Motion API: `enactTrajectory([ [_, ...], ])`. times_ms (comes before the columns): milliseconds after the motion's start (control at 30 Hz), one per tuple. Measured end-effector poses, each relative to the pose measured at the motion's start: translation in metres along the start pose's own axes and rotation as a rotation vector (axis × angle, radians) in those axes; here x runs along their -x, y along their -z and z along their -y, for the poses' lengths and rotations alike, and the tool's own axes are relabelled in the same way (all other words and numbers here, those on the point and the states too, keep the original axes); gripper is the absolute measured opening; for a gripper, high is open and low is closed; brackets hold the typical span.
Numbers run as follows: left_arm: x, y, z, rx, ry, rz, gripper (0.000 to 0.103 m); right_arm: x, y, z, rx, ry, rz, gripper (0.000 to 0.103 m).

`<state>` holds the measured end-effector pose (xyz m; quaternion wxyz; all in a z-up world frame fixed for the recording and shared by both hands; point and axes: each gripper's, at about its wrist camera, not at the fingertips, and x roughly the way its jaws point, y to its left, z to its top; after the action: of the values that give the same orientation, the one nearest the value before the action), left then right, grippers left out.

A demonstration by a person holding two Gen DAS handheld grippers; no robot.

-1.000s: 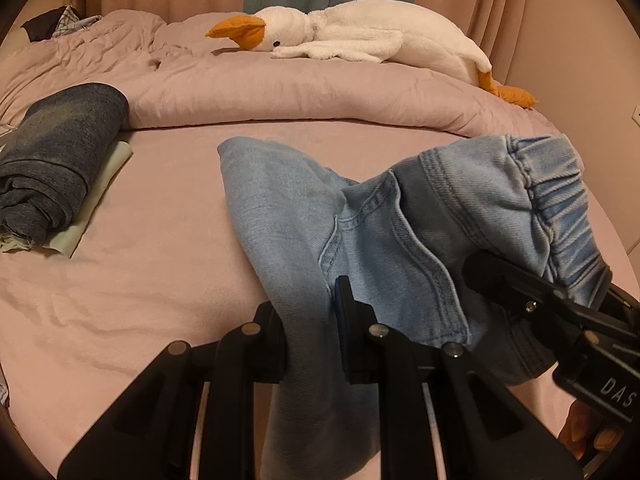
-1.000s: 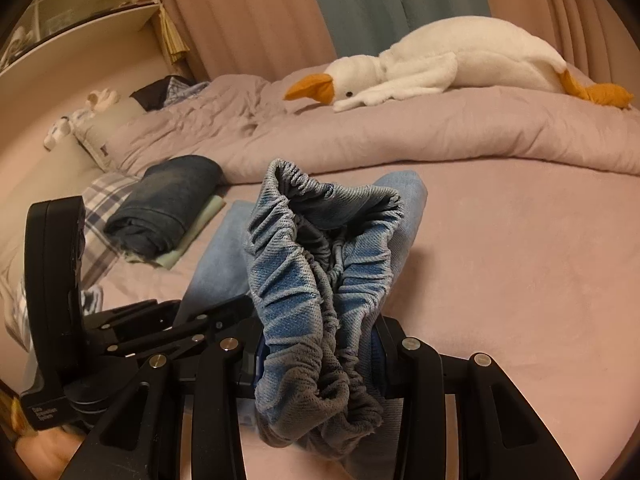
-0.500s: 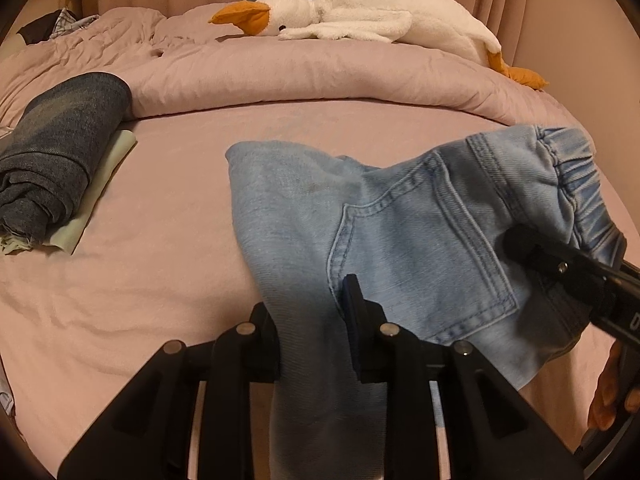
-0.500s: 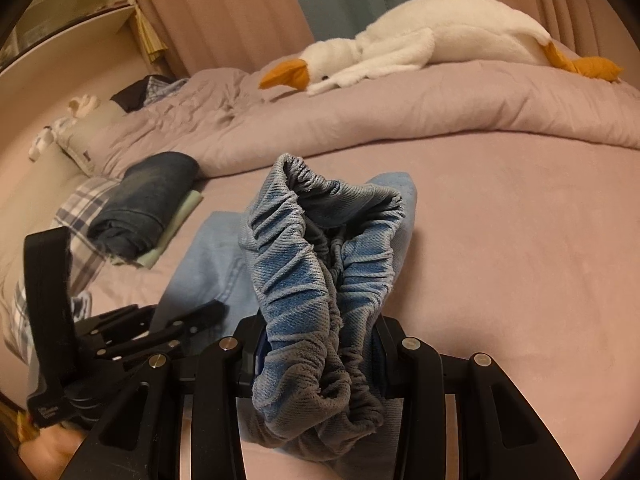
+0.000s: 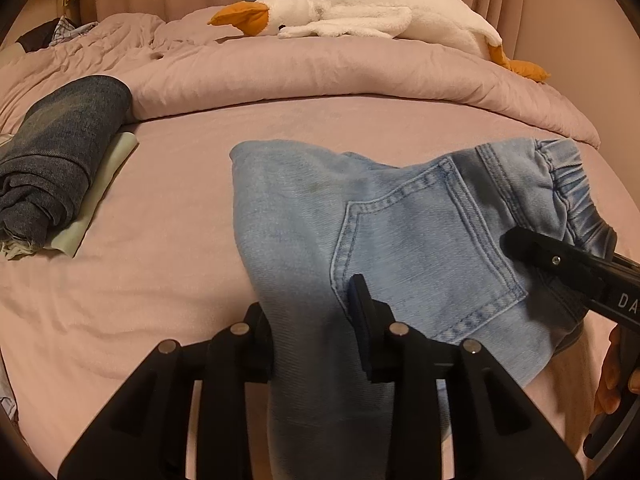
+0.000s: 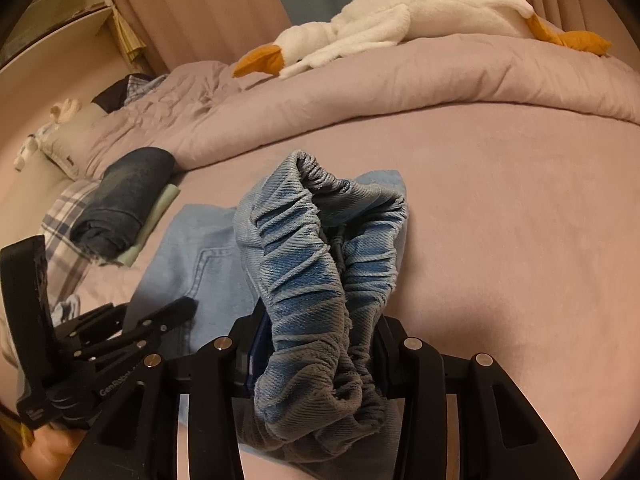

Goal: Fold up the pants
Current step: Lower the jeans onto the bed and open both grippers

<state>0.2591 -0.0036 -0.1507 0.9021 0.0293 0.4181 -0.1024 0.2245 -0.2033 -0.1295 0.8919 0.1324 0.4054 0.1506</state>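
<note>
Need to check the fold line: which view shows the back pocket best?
Left wrist: the back pocket lies flat and nearly whole on the jeans. Right wrist shows only a pocket corner beside the bunched waistband.

The left hand-held gripper sits at the lower centre of its view, jaws clamped on denim. The right hand-held gripper is likewise low and centred, jaws pinching a gathered waistband. The right hand shows at the lower right edge.
</note>
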Motion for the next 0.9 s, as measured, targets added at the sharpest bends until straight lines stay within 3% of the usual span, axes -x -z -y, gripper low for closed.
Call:
enactTrajectory([
  [233,-0.004,0.002,-0.002,0.010,0.001,-0.005,0.037,-0.006,0.002,0.008,-0.015,0.020,-0.017,0.048],
  [400,-0.008,0.003,-0.008,0.030,-0.022,-0.007,0.057,-0.010,0.004,0.011,-0.030,0.042,-0.032,0.054],
  [500,-0.009,0.004,-0.013,0.045,-0.016,-0.009,0.063,-0.010,0.005,0.013,-0.030,0.048,-0.033,0.058],
  [600,-0.010,0.004,-0.016,0.058,-0.022,-0.010,0.072,-0.011,0.005,0.016,-0.037,0.086,-0.036,0.073],
  [700,-0.011,0.005,-0.021,0.078,-0.022,-0.018,0.081,-0.010,0.006,0.021,-0.060,0.075,-0.043,0.074],
  [900,-0.008,0.006,-0.027,0.117,-0.021,-0.042,0.089,0.003,0.005,0.020,-0.051,0.093,-0.050,0.074],
])
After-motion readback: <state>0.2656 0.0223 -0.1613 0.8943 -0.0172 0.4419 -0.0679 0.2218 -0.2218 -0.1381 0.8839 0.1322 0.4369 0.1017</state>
